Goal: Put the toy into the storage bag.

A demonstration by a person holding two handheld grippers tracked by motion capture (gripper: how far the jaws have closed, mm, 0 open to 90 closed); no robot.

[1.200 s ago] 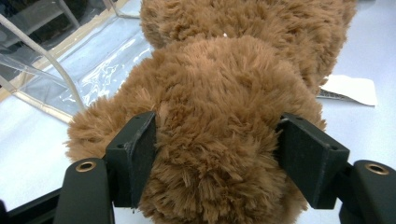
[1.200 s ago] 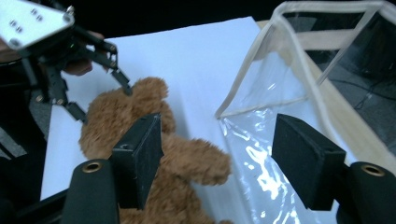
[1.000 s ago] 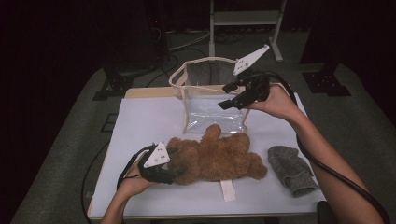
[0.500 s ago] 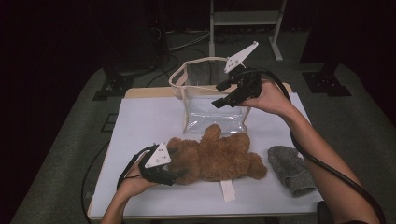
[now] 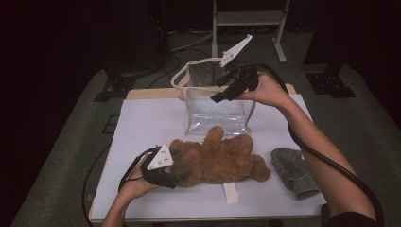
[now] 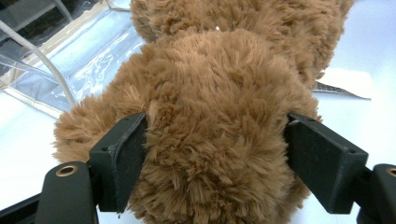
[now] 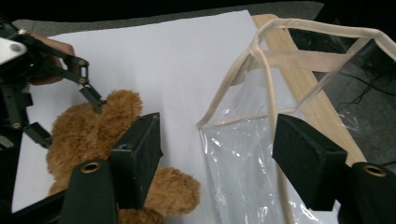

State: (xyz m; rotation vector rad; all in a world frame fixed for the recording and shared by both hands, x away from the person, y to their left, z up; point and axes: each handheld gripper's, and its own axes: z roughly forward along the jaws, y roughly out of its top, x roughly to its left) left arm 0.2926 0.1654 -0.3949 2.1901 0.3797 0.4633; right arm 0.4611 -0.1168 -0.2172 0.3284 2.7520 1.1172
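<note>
Clear plastic bag upright, right gripper jaws wide, unladen, left gripper jaws easing apart around teddy bear

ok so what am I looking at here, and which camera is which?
No robot: a person holds a handheld two-jaw gripper in each hand. One picture looks down on the table from above; the other two come from cameras riding on each gripper, looking along its black jaws.

On the white-covered table lie a brown teddy bear, a clear plastic bag with beige handles standing behind it, and a grey knitted cloth at the right.

The left gripper has the bear's head between its jaws, pads against the fur; the jaws have just been opening slightly. The right gripper is open and empty, over the bag's rim.
</note>
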